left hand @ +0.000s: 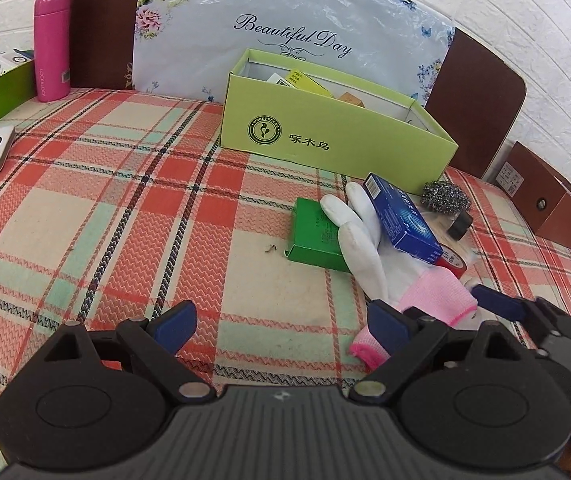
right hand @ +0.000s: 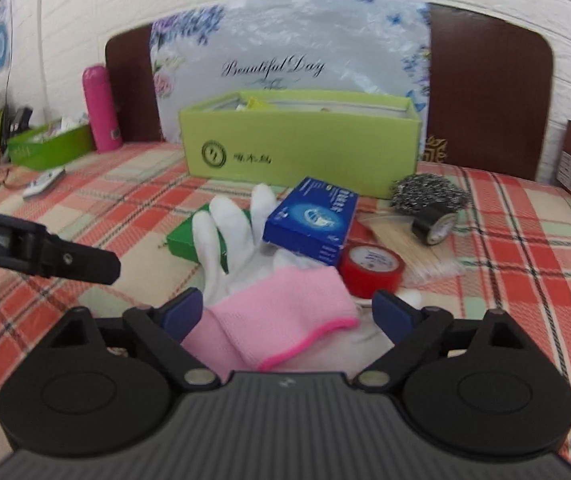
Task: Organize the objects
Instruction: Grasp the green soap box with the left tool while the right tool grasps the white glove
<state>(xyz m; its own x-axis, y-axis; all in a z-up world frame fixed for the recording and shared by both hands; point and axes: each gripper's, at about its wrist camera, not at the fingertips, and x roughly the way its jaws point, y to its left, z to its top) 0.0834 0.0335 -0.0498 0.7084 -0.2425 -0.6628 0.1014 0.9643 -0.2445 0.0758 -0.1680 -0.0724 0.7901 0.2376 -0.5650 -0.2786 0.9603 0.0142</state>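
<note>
White glove with pink cuff lies on plaid counter, fingertips draped over green box, blue box resting on it. Right gripper straddles cuff, fingers apart, pads not pressing — likely lining up grasp. Left gripper empty, fingers apart, beside cuff. One red tape roll, one black roll, one steel scourer. One open lime box behind, probable destination.

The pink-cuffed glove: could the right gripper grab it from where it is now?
Probably yes. The right gripper is open, with the glove's pink cuff lying between its fingers and nothing over it. The blue box rests further up, on the glove's fingers.
</note>
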